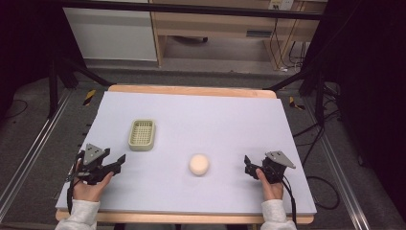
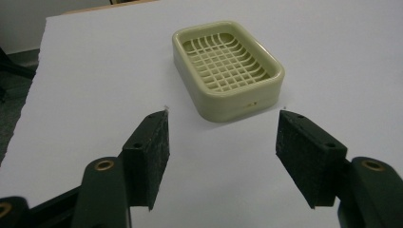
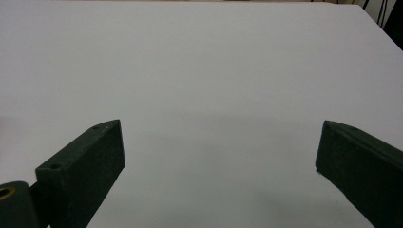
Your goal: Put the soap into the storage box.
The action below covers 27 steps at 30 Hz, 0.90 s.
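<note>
A pale green soap dish [image 1: 142, 134] with a grid bottom stands empty on the left half of the white table top [image 1: 215, 115]. In the left gripper view the soap dish [image 2: 228, 71] lies just beyond the jaws. A round cream soap bar [image 1: 198, 164] rests near the table's middle front. My left gripper [image 1: 117, 163] sits at the front left, below the dish, and my left gripper [image 2: 223, 137] has its jaws apart with nothing between them. My right gripper [image 1: 248, 166] is to the right of the soap bar, and my right gripper [image 3: 221, 147] stands wide open over bare table.
The table's wooden rim [image 1: 191, 90] shows at the far edge. Dark stand legs [image 1: 76, 72] and cables [image 1: 316, 129] lie on the floor around the table. A wooden desk [image 1: 215, 24] stands behind.
</note>
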### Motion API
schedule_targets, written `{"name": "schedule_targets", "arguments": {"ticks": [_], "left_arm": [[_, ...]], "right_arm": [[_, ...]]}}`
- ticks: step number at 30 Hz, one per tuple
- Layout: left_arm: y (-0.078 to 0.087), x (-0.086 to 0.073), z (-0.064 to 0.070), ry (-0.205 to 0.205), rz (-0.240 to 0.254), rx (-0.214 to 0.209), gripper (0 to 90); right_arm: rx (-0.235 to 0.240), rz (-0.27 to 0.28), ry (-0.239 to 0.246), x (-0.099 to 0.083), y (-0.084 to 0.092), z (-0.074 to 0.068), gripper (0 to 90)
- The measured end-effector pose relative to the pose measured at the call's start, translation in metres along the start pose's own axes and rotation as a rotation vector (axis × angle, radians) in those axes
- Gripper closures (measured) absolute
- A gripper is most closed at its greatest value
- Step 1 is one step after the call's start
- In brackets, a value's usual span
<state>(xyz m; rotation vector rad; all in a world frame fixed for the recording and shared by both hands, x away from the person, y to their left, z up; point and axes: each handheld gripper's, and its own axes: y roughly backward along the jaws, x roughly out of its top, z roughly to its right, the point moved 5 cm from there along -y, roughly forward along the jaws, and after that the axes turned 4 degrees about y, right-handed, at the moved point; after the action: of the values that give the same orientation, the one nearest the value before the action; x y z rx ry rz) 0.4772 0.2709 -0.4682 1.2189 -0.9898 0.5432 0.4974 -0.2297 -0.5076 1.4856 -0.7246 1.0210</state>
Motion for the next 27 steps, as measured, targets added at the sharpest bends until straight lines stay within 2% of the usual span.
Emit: {"name": "schedule_targets", "arguments": {"ticks": [8, 13, 14, 20, 27], "left_arm": [[-0.002, 0.006, 0.011, -0.032, -0.009, -0.026, 34.2], [-0.004, 0.007, 0.016, -0.017, -0.021, -0.048, 36.4], [-0.004, 0.008, 0.018, -0.006, -0.036, -0.052, 37.0], [-0.005, 0.012, 0.022, -0.021, -0.027, -0.044, 33.6], [-0.009, 0.022, 0.032, -0.032, -0.032, -0.068, 31.5]], "right_arm": [[0.006, 0.001, 0.003, 0.000, 0.000, -0.001, 2.8], [0.005, -0.001, 0.003, 0.000, -0.001, 0.000, 2.8], [0.004, -0.004, 0.006, 0.000, -0.001, 0.000, 2.8], [0.008, -0.010, 0.000, 0.000, -0.001, 0.000, 2.9], [0.007, -0.013, -0.011, -0.001, -0.002, 0.001, 3.0]]}}
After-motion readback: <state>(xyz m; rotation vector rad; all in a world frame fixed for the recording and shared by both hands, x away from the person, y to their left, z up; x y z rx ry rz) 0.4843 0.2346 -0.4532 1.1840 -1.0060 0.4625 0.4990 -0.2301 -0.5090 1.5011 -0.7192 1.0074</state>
